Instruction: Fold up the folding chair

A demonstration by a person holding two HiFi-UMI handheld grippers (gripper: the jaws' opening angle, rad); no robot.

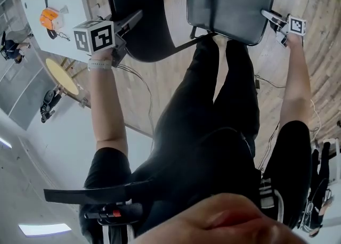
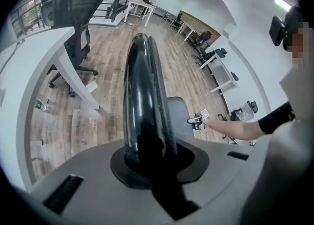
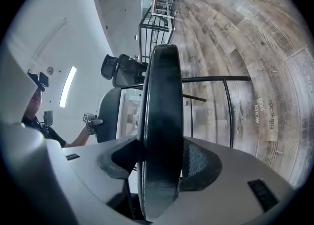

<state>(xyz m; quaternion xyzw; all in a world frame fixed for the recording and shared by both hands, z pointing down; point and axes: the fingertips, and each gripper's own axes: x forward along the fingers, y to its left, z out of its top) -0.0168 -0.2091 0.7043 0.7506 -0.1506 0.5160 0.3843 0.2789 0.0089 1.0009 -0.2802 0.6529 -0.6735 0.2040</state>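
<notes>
Head view: left gripper [image 1: 130, 22] pinches the black backrest [image 1: 146, 19], upper left; right gripper [image 1: 269, 15] pinches the seat [image 1: 229, 3], upper right. Folding looks just started, so next swing both parts together.

The backrest [image 2: 142, 101] looks glossy black plastic, the seat [image 3: 162, 135] matt, the floor [image 1: 303, 35] grainy wood.

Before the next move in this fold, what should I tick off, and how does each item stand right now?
1. Grip of left tool on the black panel rim: ok, shut on it.
2. Grip of right tool on the grey cushion edge: ok, shut on it.
3. Black panel and grey cushion folded flat together: not ok, they stand apart.
4. Frame tubes free to swing: cannot tell.
</notes>
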